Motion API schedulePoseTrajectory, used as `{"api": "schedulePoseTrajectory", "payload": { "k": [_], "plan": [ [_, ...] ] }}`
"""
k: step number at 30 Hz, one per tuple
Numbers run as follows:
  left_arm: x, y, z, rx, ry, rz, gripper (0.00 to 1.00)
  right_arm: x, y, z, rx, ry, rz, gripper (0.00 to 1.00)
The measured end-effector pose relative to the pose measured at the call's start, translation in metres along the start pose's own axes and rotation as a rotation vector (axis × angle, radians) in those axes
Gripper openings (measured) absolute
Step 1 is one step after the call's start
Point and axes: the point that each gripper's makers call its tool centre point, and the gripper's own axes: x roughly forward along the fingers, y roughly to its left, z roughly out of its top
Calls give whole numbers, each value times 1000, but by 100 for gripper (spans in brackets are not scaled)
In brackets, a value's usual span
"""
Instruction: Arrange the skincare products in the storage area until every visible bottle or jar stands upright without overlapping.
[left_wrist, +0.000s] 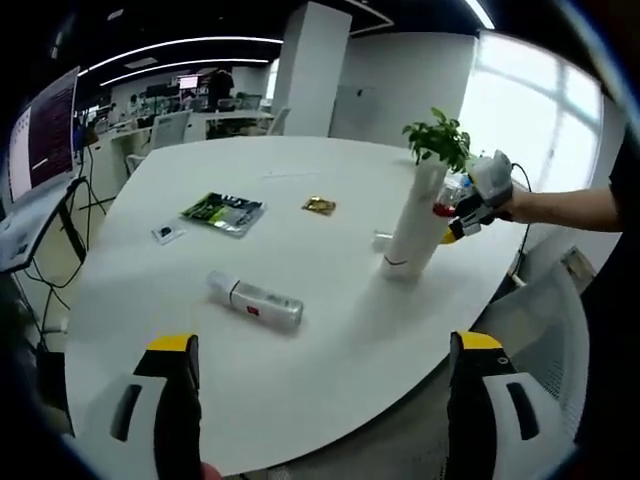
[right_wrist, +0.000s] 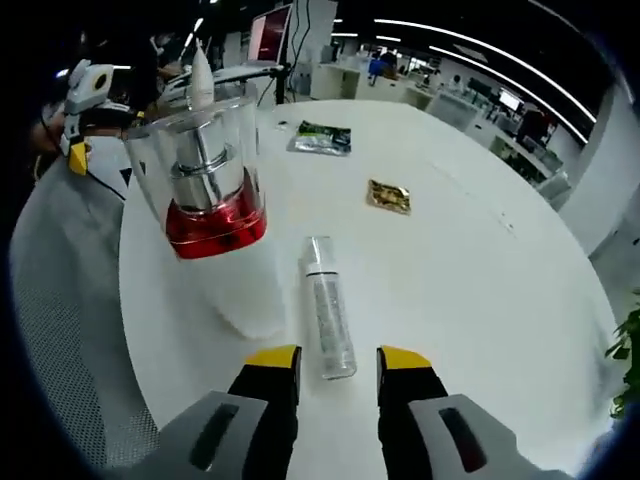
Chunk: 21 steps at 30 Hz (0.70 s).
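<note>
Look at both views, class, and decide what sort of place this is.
Most likely an open-plan office. A large white table stands in the foreground, desks with monitors fill the background, strip ceiling lights run overhead, and a screen on a stand sits beside the table.

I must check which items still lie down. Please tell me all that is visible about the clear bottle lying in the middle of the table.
The clear bottle is a slim, see-through cylinder, plastic by its look, with a white cap at one end and a small red mark on its side. It lies flat on the white table, apart from the other items. Neither gripper touches it; the right gripper is just short of its base.
</note>
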Motion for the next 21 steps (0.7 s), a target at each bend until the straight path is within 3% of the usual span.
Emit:
{"api": "schedulePoseTrajectory", "payload": {
  "k": [21],
  "plan": [
    [2, 5, -4, -40, 22, 12, 96, 32, 1, 6, 5, -29, 104, 19]
  ]
}}
